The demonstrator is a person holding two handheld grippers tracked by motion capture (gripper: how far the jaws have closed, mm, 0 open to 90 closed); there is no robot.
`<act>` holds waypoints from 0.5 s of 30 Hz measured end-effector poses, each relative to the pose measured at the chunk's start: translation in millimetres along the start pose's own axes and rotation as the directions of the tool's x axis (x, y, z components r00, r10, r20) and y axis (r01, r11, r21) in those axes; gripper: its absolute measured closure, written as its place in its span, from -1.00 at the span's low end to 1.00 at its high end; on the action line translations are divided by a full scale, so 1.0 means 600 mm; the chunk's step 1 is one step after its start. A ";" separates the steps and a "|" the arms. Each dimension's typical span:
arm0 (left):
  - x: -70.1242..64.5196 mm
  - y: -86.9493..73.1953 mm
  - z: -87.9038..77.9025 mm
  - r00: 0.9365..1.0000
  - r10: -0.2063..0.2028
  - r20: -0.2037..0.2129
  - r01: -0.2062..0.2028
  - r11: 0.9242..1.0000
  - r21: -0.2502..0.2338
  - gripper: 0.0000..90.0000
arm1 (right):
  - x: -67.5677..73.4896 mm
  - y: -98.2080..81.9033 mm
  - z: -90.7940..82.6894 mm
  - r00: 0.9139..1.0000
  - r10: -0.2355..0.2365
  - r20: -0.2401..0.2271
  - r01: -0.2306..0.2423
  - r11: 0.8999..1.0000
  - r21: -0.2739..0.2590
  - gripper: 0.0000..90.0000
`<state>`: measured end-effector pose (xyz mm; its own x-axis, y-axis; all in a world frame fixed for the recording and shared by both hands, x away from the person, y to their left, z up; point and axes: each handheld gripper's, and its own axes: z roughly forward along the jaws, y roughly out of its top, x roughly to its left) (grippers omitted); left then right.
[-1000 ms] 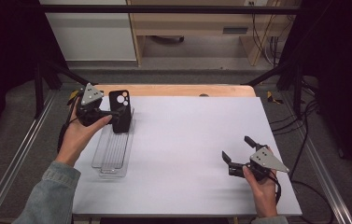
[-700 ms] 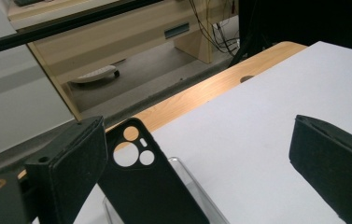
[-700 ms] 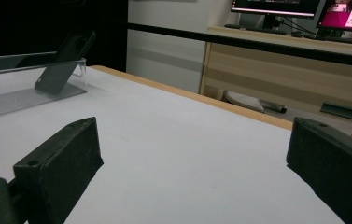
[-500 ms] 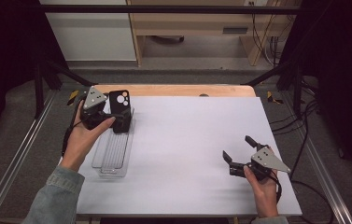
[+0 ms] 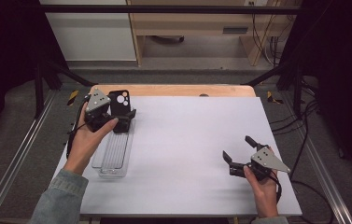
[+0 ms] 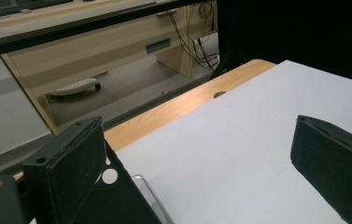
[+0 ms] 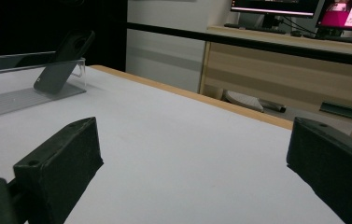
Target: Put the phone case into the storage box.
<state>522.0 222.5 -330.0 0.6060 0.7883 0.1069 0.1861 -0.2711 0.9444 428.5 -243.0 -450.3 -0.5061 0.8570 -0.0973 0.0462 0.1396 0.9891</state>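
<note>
Your white counter [image 5: 187,154] carries a clear tray [image 5: 113,156] along its left edge, running from near the far-left corner toward you. A black phone [image 5: 120,100] stands tilted at the tray's far end, its back with the camera holes facing up; the right gripper view shows the phone [image 7: 64,60] leaning against the tray's far wall [image 7: 81,65].

Your left gripper [image 5: 120,119] sits over the far end of the tray, just at the near side of the phone, held in your left hand [image 5: 87,140]. Its jaws stand wide apart and hold nothing; in the left gripper view the phone [image 6: 117,196] lies just beside the left jaw, and whether they touch cannot be told.

Your right gripper [image 5: 236,151] hangs near the near-right corner of the counter, well apart from the tray, in your right hand [image 5: 262,186]. Its jaws are spread wide, with bare counter between them.
</note>
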 end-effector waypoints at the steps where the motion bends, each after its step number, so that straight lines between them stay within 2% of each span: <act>1: -0.002 0.000 0.000 1.000 -0.001 0.005 0.001 1.000 -0.003 -0.94 | 0.000 0.000 0.000 1.000 0.000 0.000 0.000 1.000 0.000 -0.92; 15: -0.046 0.016 -0.006 0.998 0.023 0.061 -0.019 0.998 -0.064 -0.94 | -0.002 0.001 -0.003 1.000 0.004 0.000 -0.004 1.000 -0.003 -0.93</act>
<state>504.5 200.3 -322.6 0.6565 0.7463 0.1095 0.1243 -0.2502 0.9602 427.8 -245.0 -449.6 -0.5055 0.8577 -0.0937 0.0459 0.1352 0.9898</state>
